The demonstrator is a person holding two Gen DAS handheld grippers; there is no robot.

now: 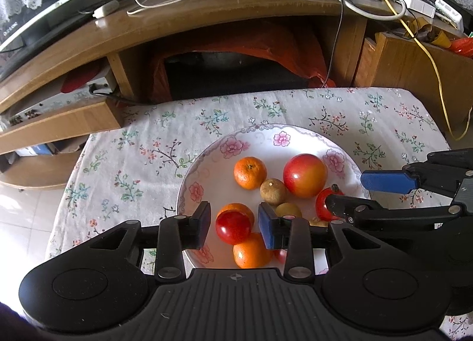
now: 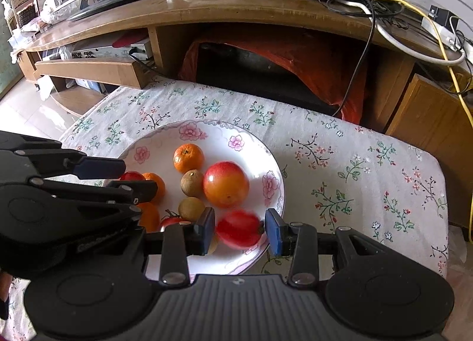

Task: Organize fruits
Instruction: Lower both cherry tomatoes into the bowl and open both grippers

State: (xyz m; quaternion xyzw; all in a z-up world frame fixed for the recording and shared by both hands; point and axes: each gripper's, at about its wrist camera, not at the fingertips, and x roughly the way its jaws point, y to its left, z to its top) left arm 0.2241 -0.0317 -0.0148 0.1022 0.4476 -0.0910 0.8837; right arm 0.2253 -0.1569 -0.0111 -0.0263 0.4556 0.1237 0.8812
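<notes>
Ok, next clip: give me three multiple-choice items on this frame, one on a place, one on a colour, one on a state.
1. Where is the big apple?
A on the cloth
B in the plate
C on the wooden shelf

2. The flowers on the plate's rim are:
A pink
B blue
C yellow

3. The right gripper has its jaws:
A shut on the apple
B shut on nothing
C open

Key: B, it rests inside the plate beside a brown fruit; A, pink blooms ring the rim; C, the jaws stand spread wide around the red fruit.
</notes>
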